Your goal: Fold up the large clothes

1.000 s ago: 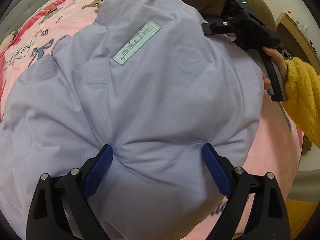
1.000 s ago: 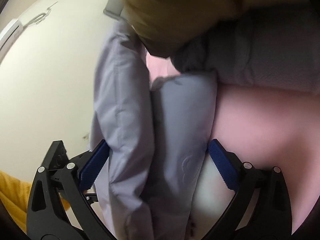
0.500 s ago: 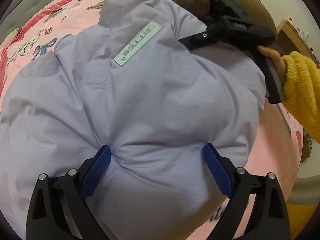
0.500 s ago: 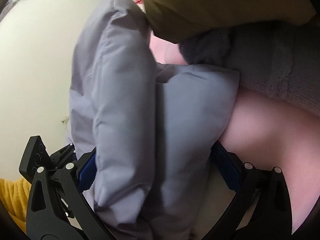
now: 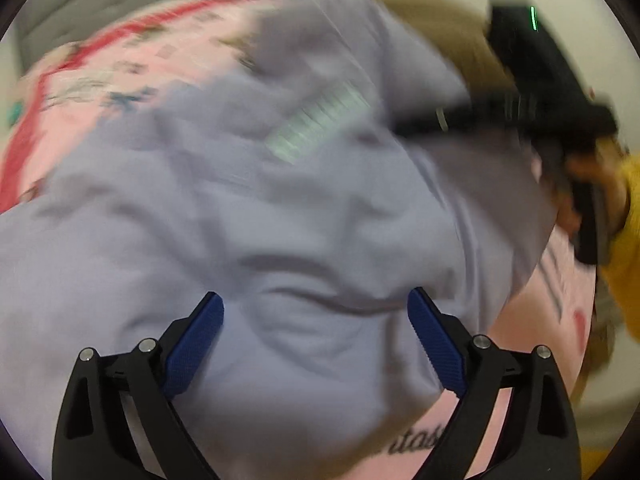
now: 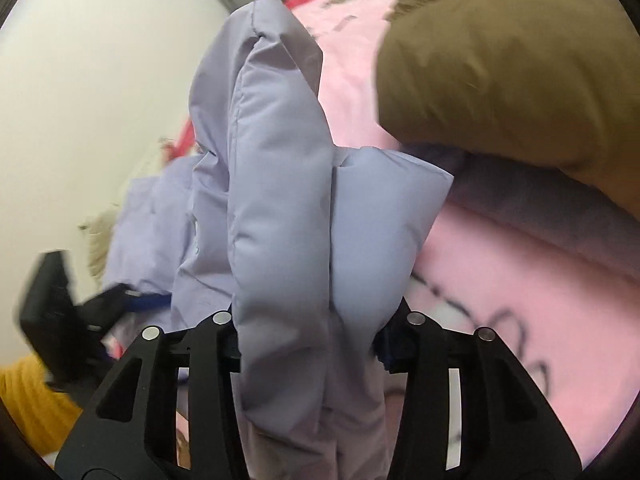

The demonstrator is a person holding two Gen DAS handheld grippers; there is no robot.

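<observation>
The lavender puffer jacket [image 5: 248, 216] lies spread on a pink printed blanket [image 5: 100, 76], filling nearly everything ahead of the left gripper [image 5: 316, 340]. That gripper's blue-padded fingers [image 5: 192, 344] stand wide apart, released, with a puckered fold of the jacket bulging between them; whether the pads press the cloth cannot be told through the blur. A pale mint label [image 5: 320, 124] sits on the jacket well ahead of the tips, its long side slanting up and to the right, and the jacket's bulk runs the same way, from low on the left toward the upper right.

Ahead and to the right of the left gripper, the right gripper [image 5: 540, 92] reaches onto the far edge of the jacket, held by a hand [image 5: 592, 184] in a mustard-yellow sleeve [image 5: 628, 240].

From the right wrist, the right gripper [image 6: 316, 332] is clenched on a thick padded fold of the jacket [image 6: 288, 216], its pads buried in the fabric. The fold stands up straight ahead of the fingers, long axis running away from the tool, its seamed end pointing forward. An olive-brown puffy garment [image 6: 500, 64] lies ahead to the right on the blanket [image 6: 500, 280]. The left gripper [image 6: 60, 320] shows low to the left, blurred.
</observation>
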